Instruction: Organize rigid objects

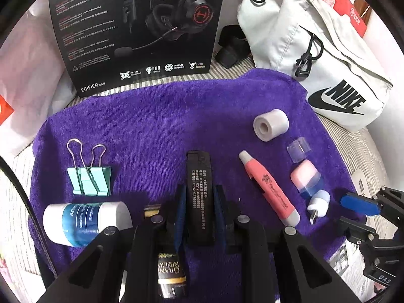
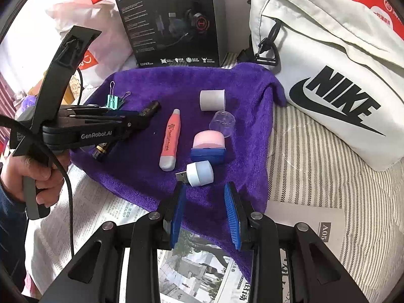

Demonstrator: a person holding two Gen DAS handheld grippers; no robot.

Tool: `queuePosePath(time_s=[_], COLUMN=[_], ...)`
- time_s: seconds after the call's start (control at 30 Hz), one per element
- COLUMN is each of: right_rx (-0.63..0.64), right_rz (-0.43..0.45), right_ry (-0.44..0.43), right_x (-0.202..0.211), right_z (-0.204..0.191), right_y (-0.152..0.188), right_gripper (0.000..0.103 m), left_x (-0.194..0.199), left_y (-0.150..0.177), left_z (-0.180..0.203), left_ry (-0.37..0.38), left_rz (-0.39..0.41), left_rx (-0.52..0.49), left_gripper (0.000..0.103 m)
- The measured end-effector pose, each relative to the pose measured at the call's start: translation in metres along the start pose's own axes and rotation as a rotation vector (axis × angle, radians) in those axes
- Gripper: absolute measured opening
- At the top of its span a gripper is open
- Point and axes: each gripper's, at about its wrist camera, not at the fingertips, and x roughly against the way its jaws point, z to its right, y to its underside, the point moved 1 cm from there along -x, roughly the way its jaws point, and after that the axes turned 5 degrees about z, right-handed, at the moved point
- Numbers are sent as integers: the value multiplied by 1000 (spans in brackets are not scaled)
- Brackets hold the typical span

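My left gripper (image 1: 199, 197) is shut on a black rectangular bar with white print (image 1: 198, 176), held over the purple towel (image 1: 164, 116). In the right wrist view the left gripper (image 2: 141, 120) shows at the towel's left with the bar's end (image 2: 152, 107) sticking out. My right gripper (image 2: 205, 202) is open and empty at the towel's near edge, just behind a white USB light (image 2: 199, 173). A pink marker (image 2: 170, 139), a pink-and-blue capped item (image 2: 208, 145), a clear cap (image 2: 223, 123) and a white tape roll (image 2: 212, 100) lie on the towel.
A green binder clip (image 1: 89, 179) and a white-and-blue bottle (image 1: 83, 223) lie at the towel's left. A dark tube (image 1: 171, 275) lies under my left gripper. A black headset box (image 1: 136, 30) and a white Nike bag (image 2: 328, 75) stand behind. Newspaper (image 2: 197, 272) lies in front.
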Motion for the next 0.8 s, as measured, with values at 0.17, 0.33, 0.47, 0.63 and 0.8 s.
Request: queuePosePath(time_s=[0.17,0.33,0.47,0.63,0.8], right_rx=[-2,-11,-8,-15,-11], right_rz=[-3,0,5,17,20], right_ry=[-4,-14,-16,-15,-21], right_x=[-2,-1,3,7,13], right_z=[-1,-3,-4,-4,-9], right_y=[-1,-3,-5,-5,-3], right_gripper=[32,32,34,40,40], left_x=[7,17,32,48,59], left_y=[8,17,24,34,44], left_z=[0,3,-1,-4,-10], left_ry=[25,27,48,37,30], left_rz=[-10,-24,-14,0,9], left_rx=[4,-19,1,-1,5], left_gripper=[28,28,35,36,36])
